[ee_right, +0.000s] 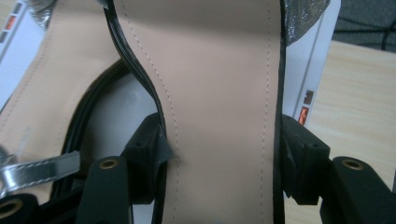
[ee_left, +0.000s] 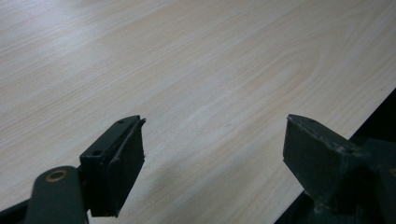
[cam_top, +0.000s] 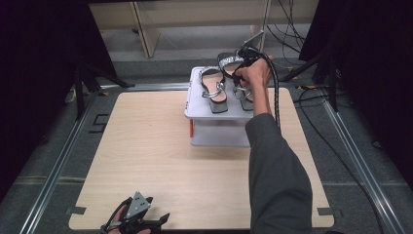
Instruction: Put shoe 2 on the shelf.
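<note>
Two sandals with beige insoles and glittery black straps stand on top of a grey two-level rack [cam_top: 219, 134] at the back of the table. In the high view my right gripper [cam_top: 241, 84] reaches over the right sandal [cam_top: 229, 62]. The right gripper view shows that gripper [ee_right: 223, 154] shut on the sandal's insole [ee_right: 215, 70], one pad against each edge. The left sandal [cam_top: 214, 87] sits beside it, its silver strap [ee_right: 42, 170] showing. My left gripper [cam_top: 159, 220] rests near the table's front edge, open over bare wood [ee_left: 215, 140].
The light wooden table [cam_top: 146, 146] stretches between the rack and my left gripper. Cables [cam_top: 287, 29] trail behind the rack and a wooden shelf leg [cam_top: 146, 29] stands beyond the table. A metal rail [cam_top: 63, 156] runs along each side.
</note>
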`<act>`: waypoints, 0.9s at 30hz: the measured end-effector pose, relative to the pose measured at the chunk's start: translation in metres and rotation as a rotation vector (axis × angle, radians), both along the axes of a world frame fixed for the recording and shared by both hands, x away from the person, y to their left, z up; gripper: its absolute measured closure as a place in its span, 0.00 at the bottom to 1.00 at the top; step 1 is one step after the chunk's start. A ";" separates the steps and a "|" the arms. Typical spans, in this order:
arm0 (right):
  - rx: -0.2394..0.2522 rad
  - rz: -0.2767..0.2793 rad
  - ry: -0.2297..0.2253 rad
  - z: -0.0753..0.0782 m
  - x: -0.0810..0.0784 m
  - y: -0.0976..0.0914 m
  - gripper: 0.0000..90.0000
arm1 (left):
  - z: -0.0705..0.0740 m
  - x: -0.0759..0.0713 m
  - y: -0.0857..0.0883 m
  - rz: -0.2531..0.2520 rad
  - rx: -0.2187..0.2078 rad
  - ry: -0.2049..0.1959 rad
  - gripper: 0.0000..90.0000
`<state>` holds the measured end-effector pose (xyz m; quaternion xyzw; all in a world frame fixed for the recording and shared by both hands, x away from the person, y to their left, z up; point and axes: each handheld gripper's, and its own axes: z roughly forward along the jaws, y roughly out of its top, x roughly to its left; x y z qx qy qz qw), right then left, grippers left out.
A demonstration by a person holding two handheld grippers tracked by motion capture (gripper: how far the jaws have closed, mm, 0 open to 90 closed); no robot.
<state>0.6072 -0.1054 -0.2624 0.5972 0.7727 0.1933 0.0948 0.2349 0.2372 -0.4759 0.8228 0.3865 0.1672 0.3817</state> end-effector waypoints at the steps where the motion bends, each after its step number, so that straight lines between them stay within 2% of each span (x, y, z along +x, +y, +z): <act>1: -0.003 -0.002 0.004 -0.001 0.002 -0.001 0.46 | 0.000 0.000 0.000 -0.008 0.018 -0.008 0.22; 2: -0.003 -0.038 0.012 -0.002 0.003 0.000 0.46 | 0.001 0.002 0.002 -0.036 0.042 -0.026 0.22; 3: -0.022 -0.053 0.011 -0.003 0.004 0.000 0.46 | 0.002 0.001 0.002 -0.027 0.040 -0.019 0.22; 5: -0.033 -0.065 0.019 -0.004 0.005 0.001 0.46 | 0.002 0.000 0.002 -0.015 0.026 -0.016 0.22; 7: -0.038 -0.067 0.023 -0.005 0.006 0.001 0.46 | 0.002 0.001 0.003 -0.021 0.031 -0.024 0.22; 8: -0.038 -0.071 0.026 -0.006 0.007 0.002 0.46 | 0.002 0.000 0.002 -0.005 0.024 -0.007 0.22; 9: -0.046 -0.082 0.033 -0.008 0.008 0.003 0.46 | 0.002 0.004 0.003 -0.046 0.052 -0.041 0.22; 10: -0.043 -0.092 0.036 -0.010 0.009 0.003 0.46 | 0.002 0.000 0.001 -0.018 0.028 -0.017 0.22; 11: -0.047 -0.095 0.037 -0.010 0.009 0.003 0.46 | 0.002 0.001 0.001 -0.035 0.038 -0.022 0.22; 15: -0.062 -0.119 0.022 -0.009 0.009 0.002 0.46 | 0.002 0.002 0.001 -0.039 0.040 -0.036 0.22; 16: -0.086 -0.128 0.034 -0.011 0.009 0.002 0.46 | 0.003 0.000 0.001 -0.035 0.038 -0.031 0.23; 17: -0.087 -0.124 0.044 -0.013 0.009 0.002 0.46 | 0.002 0.000 0.001 -0.026 0.024 -0.025 0.23; 18: -0.084 -0.132 0.051 -0.014 0.010 0.002 0.45 | 0.003 0.001 0.002 -0.036 0.045 -0.028 0.23; 19: -0.081 -0.136 0.053 -0.016 0.010 0.003 0.45 | 0.002 0.001 0.000 -0.028 0.027 -0.030 0.23; 20: -0.081 -0.140 0.049 -0.017 0.011 0.003 0.45 | 0.002 0.002 0.001 -0.048 0.046 -0.042 0.23; 22: -0.078 -0.148 0.049 -0.017 0.011 0.003 0.44 | 0.002 0.001 0.001 -0.044 0.041 -0.036 0.23; 23: -0.047 -0.144 0.055 -0.020 0.011 0.002 0.38 | 0.001 -0.001 -0.001 -0.018 0.021 -0.014 0.23; 25: -0.031 -0.149 0.057 -0.019 0.011 0.003 0.35 | 0.001 0.000 -0.001 -0.022 0.015 -0.016 0.23; 26: -0.001 -0.137 0.049 -0.018 0.009 0.002 0.27 | 0.001 0.001 -0.001 -0.027 0.024 -0.024 0.23; 27: 0.027 -0.141 0.056 -0.017 0.008 0.002 0.27 | 0.002 0.002 0.000 -0.048 0.047 -0.036 0.23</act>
